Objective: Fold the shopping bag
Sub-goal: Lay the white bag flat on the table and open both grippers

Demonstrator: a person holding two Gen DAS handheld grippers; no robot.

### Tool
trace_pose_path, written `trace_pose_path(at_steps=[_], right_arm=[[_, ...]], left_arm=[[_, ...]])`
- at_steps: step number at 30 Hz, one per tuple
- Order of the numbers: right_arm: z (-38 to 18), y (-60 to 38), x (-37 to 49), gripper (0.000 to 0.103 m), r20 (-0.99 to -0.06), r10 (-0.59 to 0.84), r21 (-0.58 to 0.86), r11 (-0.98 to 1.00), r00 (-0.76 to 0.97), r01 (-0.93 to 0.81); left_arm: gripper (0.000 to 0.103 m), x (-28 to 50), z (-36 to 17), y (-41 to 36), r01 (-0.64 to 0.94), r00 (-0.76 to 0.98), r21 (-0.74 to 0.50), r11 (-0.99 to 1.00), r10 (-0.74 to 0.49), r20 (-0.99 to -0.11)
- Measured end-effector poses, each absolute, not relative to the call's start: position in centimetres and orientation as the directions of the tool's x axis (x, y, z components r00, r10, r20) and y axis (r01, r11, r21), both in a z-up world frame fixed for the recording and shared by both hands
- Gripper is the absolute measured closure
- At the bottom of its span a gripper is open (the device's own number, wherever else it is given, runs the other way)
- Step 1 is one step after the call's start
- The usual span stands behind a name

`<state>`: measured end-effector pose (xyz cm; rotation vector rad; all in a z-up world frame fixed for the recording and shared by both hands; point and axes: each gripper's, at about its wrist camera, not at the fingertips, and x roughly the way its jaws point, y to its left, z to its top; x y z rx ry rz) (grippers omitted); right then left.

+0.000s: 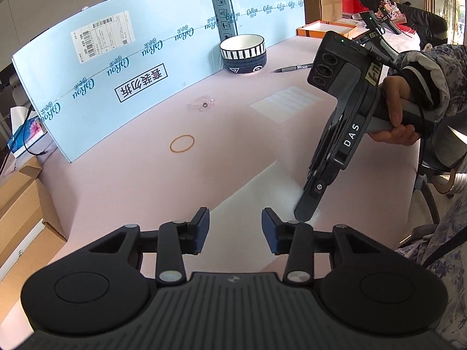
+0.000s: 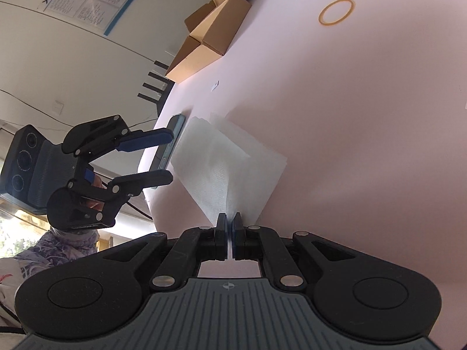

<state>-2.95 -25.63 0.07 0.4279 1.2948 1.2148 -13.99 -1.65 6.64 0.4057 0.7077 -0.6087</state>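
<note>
The white, thin shopping bag [image 2: 221, 157] lies partly folded on the pink table [image 2: 350, 145], one corner pulled up into a ridge. My right gripper [image 2: 229, 221] is shut on that raised corner. In the left wrist view the bag [image 1: 262, 186] is a pale strip under my left gripper [image 1: 235, 230], which is open with nothing between its blue pads. There the right gripper [image 1: 305, 215], held by a hand, points steeply down onto the bag's right end. In the right wrist view the left gripper [image 2: 170, 156] hovers open just off the bag's far edge.
A phone [image 2: 167, 148] lies at the table edge beside the bag. A rubber band [image 1: 182, 143], a striped bowl [image 1: 243, 54], a pen [image 1: 293, 67] and a white label sheet [image 1: 287, 102] lie farther back. A light-blue carton [image 1: 116, 81] walls the rear; brown boxes [image 1: 23, 204] stand left.
</note>
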Motion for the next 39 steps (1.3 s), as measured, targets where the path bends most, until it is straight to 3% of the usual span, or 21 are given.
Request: trace_pose_path(at_steps=[11, 15, 20, 22, 27, 34, 39], right_arm=[[-0.2, -26.7, -2.5, 0.097, -0.478, 0.866, 0.832, 0.393, -0.147, -0.392], [1.1, -28.5, -2.6, 0.084, -0.491, 0.871, 0.788, 0.441, -0.006, -0.429], [4.0, -31.6, -3.5, 0.084, -0.455, 0.861, 0.720, 0.506, 0.226, -0.475], [4.7, -31.5, -4.2, 0.084, -0.436, 0.856, 0.707, 0.517, 0.278, -0.482], [4.5, -28.2, -7.2, 0.094, -0.381, 0.910, 0.735, 0.405, 0.162, -0.544], [1.7, -24.7, -6.2, 0.094, -0.446, 0.880, 0.738, 0.464, 0.162, -0.490], [0.9, -24.9, -6.5, 0.093, -0.495, 0.843, 0.704, 0.531, 0.210, -0.472]], left_arm=[[0.076, -12.6, 2.6, -0.7, 0.567, 0.575, 0.086, 0.819, -0.319, -0.753], [0.075, -12.9, 2.5, -0.2, 0.542, 0.580, 0.062, 0.838, -0.320, -0.749], [0.074, -13.1, 2.4, 0.1, 0.528, 0.588, 0.040, 0.848, -0.331, -0.739], [0.067, -13.0, 2.4, 0.2, 0.512, 0.591, 0.018, 0.859, -0.337, -0.733], [0.065, -13.4, 3.0, -0.1, 0.514, 0.618, 0.014, 0.858, -0.358, -0.700], [0.065, -14.0, 3.7, -0.8, 0.484, 0.713, 0.018, 0.875, -0.383, -0.587], [0.065, -13.4, 2.2, -0.8, 0.463, 0.705, 0.035, 0.886, -0.344, -0.621]])
